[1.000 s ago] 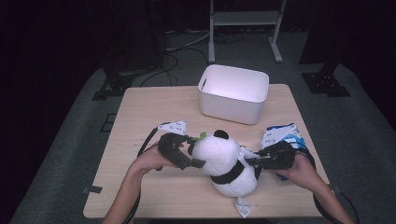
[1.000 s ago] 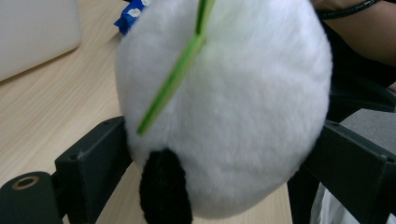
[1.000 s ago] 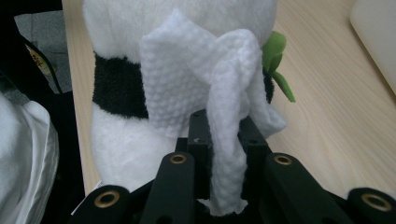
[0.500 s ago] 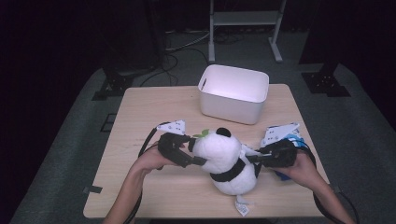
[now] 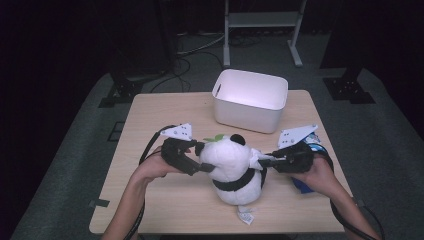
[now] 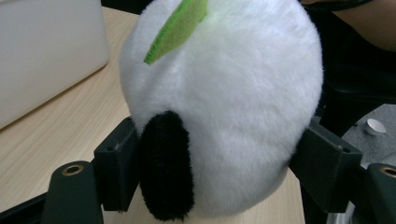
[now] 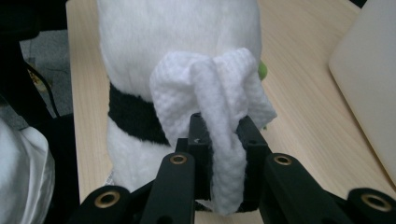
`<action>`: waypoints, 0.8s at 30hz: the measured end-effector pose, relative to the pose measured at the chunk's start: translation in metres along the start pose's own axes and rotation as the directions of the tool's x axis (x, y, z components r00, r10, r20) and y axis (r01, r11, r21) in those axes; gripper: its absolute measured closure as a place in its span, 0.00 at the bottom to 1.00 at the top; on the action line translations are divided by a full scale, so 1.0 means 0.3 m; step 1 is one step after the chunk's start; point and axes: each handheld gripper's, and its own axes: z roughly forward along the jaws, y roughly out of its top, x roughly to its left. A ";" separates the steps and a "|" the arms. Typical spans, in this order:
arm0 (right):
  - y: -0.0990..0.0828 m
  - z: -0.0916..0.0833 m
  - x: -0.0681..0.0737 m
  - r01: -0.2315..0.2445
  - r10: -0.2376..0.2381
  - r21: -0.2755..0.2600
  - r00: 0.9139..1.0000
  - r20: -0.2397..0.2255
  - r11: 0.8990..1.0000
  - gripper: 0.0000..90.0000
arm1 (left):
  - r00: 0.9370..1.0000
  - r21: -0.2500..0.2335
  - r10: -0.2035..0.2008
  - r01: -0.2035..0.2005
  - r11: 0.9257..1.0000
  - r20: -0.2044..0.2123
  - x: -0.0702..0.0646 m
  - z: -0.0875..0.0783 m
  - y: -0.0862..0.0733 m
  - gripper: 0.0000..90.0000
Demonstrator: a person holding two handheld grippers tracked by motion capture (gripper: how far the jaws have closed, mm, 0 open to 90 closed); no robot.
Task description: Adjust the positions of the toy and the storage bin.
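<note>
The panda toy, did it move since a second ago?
Yes. The panda plush has shifted slightly up the picture, toward the white bin, its head now nearer the bin's front wall.

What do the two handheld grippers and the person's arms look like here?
Both the left gripper and right gripper are black, each topped by a grey three-cornered plate and trailing a black cable. Their fingers are blocky black pads on arms with brass-ringed holes. The forearms are bare, no sleeves.
</note>
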 end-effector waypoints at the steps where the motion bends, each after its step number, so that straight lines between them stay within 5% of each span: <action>1: 0.005 -0.002 0.000 0.001 -0.001 -0.004 1.000 0.000 1.000 0.87 | 1.000 0.002 0.001 -0.001 1.000 0.001 0.000 0.001 0.001 0.26; 9: 0.027 -0.022 -0.012 -0.013 0.012 -0.058 1.000 -0.006 0.998 0.87 | 1.000 0.010 0.010 -0.010 1.000 0.003 -0.006 0.014 0.010 0.26; 24: -0.097 0.076 -0.015 -0.078 0.077 -0.004 0.995 -0.066 0.997 0.87 | 1.000 0.014 0.022 -0.022 1.000 -0.013 -0.013 -0.001 0.029 0.27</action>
